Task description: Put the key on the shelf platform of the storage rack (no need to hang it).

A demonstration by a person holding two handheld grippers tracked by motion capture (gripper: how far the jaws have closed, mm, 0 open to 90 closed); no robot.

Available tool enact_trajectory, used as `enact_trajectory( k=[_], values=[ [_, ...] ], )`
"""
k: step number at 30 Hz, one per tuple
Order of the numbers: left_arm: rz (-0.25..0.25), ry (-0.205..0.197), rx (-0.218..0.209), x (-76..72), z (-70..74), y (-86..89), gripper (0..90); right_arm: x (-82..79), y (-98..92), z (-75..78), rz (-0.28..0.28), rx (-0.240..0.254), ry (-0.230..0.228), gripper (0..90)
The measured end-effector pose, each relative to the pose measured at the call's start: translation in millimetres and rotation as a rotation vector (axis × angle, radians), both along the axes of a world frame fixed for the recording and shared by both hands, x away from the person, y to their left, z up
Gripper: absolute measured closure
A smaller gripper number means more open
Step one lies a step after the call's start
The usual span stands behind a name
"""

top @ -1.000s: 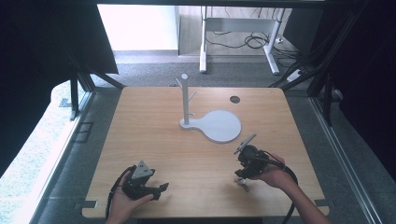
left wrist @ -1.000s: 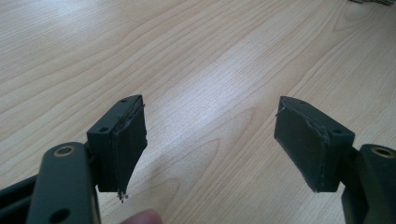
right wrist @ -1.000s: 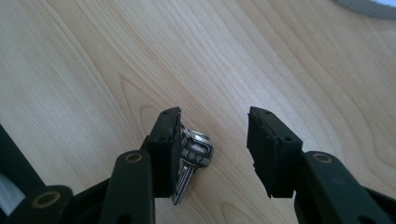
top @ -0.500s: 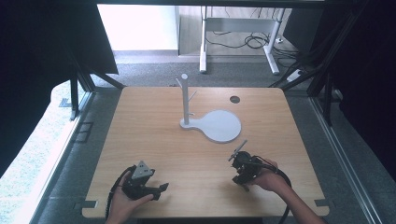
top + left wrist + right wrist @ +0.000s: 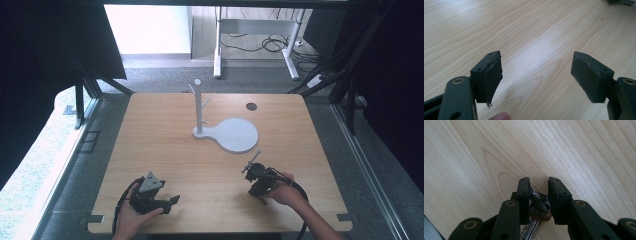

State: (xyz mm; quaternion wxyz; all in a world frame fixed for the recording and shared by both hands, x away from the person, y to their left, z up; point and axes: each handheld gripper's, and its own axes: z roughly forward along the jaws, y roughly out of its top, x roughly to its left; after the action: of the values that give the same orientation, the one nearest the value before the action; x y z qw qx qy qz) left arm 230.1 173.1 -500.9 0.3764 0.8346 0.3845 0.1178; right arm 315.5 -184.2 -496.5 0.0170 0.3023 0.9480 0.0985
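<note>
**Keys caught in a narrow pinch over the worktop**

The right hand-held gripper (image 5: 538, 202) grasps a bunch of keys (image 5: 537, 213) just above the bare wooden worktop (image 5: 170, 150); its jaws look not fully closed, so the keys may slide out. The left hand-held gripper (image 5: 536, 77) rests released. The white peg stand (image 5: 200, 107) stands well apart. No writing is legible.

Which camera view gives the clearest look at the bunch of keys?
The right gripper view: the keys sit between the right tool's jaws, with ring and blades plain. The high view shows just that tool.
</note>
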Motion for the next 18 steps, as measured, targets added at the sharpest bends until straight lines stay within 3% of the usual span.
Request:
enact_trajectory(
  k=[18],
  values=[
    [0.007, 0.006, -0.001, 1.2, -2.3, 0.4, 25.3, 5.4, -5.8, 4.8, -0.054, -0.019, 0.031, 89.0]
  ],
)
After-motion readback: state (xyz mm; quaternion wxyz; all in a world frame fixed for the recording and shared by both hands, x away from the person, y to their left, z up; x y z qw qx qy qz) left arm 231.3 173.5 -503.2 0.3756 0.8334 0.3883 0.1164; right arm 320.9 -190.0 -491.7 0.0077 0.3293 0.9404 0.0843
